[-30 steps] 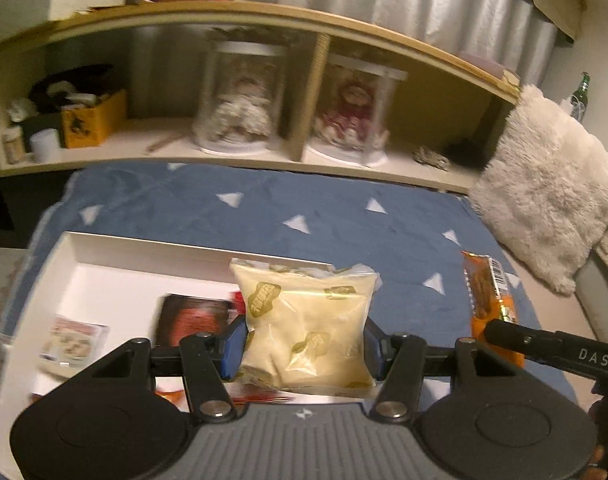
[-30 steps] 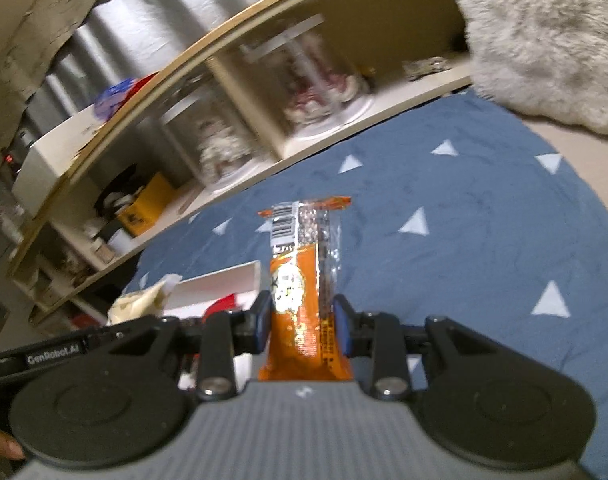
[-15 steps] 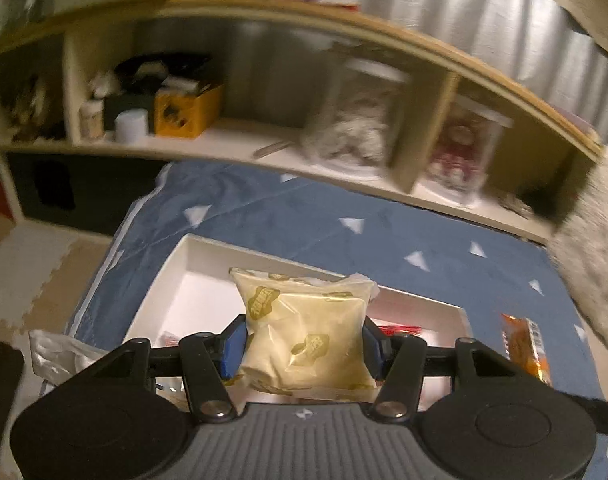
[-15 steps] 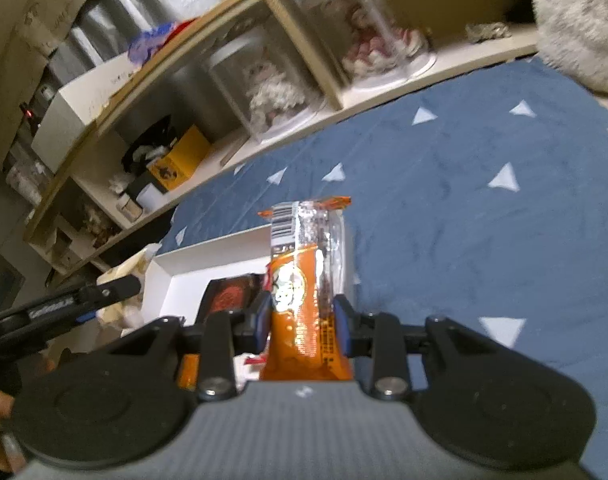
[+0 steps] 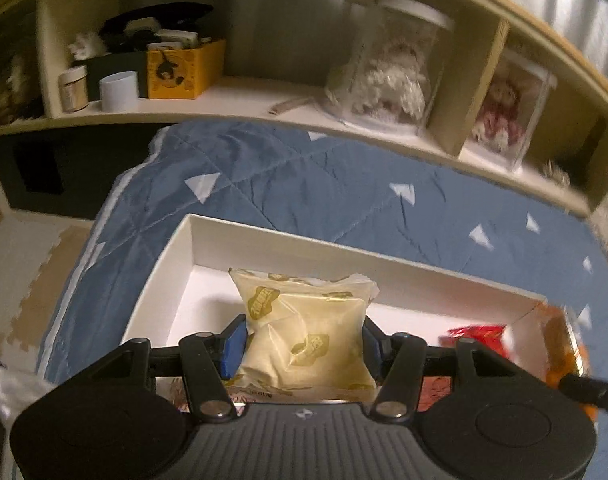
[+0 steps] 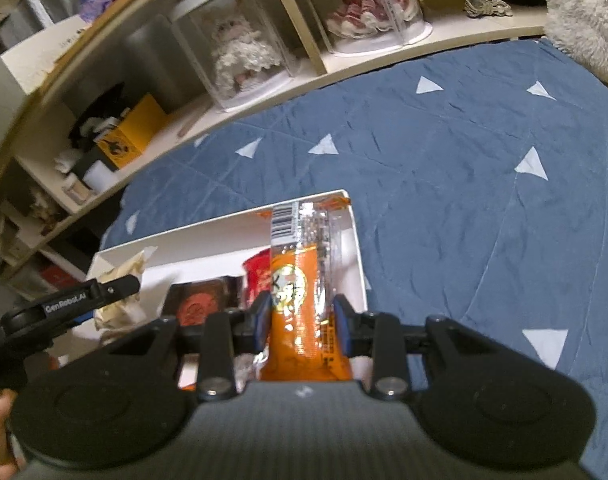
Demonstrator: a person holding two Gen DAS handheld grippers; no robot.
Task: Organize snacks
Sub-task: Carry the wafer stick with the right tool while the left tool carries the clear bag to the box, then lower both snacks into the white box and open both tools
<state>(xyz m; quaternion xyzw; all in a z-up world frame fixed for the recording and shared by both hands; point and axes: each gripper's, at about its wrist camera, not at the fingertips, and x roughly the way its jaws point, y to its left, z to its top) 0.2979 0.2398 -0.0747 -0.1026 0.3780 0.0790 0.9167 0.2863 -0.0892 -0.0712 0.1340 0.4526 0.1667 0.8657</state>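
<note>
My left gripper (image 5: 303,344) is shut on a pale yellow snack packet (image 5: 304,332), which hangs over the left half of the open white box (image 5: 288,240). My right gripper (image 6: 302,320) is shut on a tall orange snack packet (image 6: 300,292) above the box's right end (image 6: 354,240). Inside the box lie a red packet (image 6: 256,272) and a dark brown packet (image 6: 200,300). In the right wrist view the left gripper's finger (image 6: 84,300) and its pale packet (image 6: 124,272) show at the left. The orange packet (image 5: 564,344) appears blurred at the right edge of the left wrist view.
The box rests on a blue quilt (image 6: 444,168) with white triangles. Behind it runs a low wooden shelf (image 5: 232,92) with two doll cases (image 5: 388,76), a yellow box (image 5: 180,68) and small jars. A fluffy cushion (image 6: 584,12) lies at the right, foam floor mats (image 5: 20,264) at the left.
Both grippers have travelled left and downward with their packets, from over the quilt to over the white box. The box now looms larger in both views.
</note>
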